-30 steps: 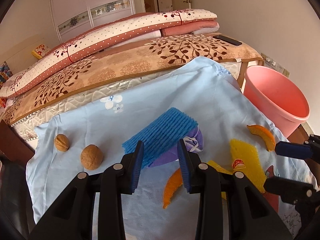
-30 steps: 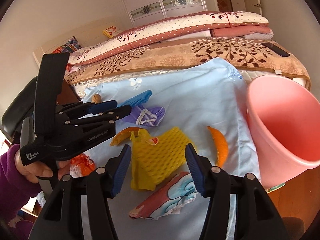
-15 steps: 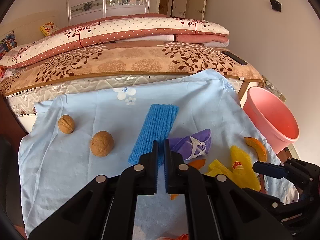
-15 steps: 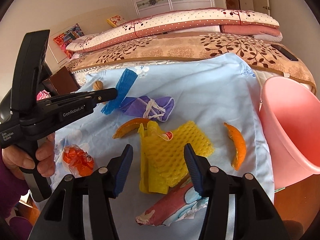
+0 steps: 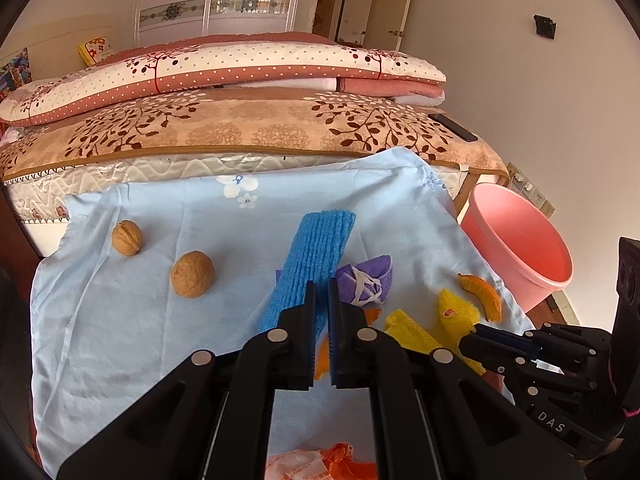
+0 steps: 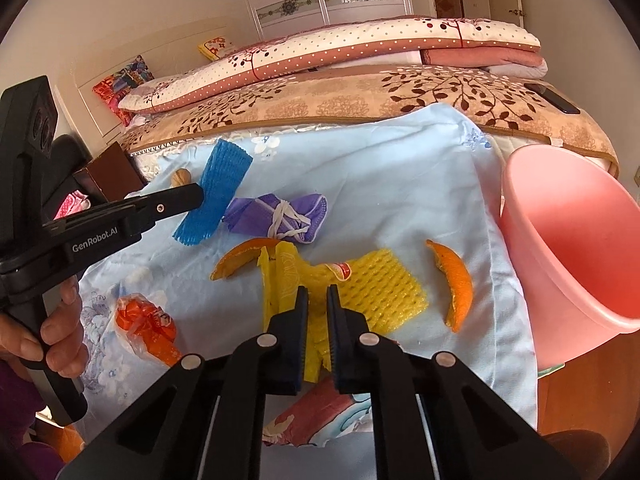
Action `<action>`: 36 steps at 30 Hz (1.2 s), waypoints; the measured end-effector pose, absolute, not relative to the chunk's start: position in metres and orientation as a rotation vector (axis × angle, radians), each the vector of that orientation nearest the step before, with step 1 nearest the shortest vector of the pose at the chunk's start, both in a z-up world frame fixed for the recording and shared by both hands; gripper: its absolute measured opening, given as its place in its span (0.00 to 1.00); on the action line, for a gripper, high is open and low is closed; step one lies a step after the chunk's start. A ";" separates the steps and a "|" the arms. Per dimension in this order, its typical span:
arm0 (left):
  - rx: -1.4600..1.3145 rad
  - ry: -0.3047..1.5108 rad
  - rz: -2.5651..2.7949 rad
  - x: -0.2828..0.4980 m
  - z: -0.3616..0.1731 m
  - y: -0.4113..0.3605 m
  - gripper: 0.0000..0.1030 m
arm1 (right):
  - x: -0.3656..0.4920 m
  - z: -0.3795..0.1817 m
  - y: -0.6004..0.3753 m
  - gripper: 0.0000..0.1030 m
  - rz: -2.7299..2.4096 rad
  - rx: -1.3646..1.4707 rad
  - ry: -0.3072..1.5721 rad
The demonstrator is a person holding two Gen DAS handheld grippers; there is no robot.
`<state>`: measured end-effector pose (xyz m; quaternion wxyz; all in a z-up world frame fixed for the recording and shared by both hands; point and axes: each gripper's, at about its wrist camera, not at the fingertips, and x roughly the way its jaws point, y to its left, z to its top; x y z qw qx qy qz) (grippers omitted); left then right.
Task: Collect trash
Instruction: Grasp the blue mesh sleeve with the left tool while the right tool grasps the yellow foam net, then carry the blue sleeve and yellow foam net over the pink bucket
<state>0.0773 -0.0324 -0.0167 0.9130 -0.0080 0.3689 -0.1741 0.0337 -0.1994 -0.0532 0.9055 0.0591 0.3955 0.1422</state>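
While my left hand-held gripper [image 5: 322,300] pinches blue foam netting [image 5: 312,264], my right hand-held gripper [image 6: 318,304], jaws just closed, clamps yellow foam netting [image 6: 376,288], pink bucket [image 6: 568,240] beside.

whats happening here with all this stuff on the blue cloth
A person is clearing trash with two handheld grippers. The left gripper is shut on the blue foam net, lifted at one end. The right gripper has just closed on the yellow foam net. Orange peels, a purple mask and wrappers still lie beside the pink bucket.
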 end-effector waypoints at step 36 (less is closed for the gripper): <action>0.047 0.633 -0.533 0.066 0.031 -0.142 0.05 | 0.042 0.013 -0.293 0.08 0.041 0.135 0.591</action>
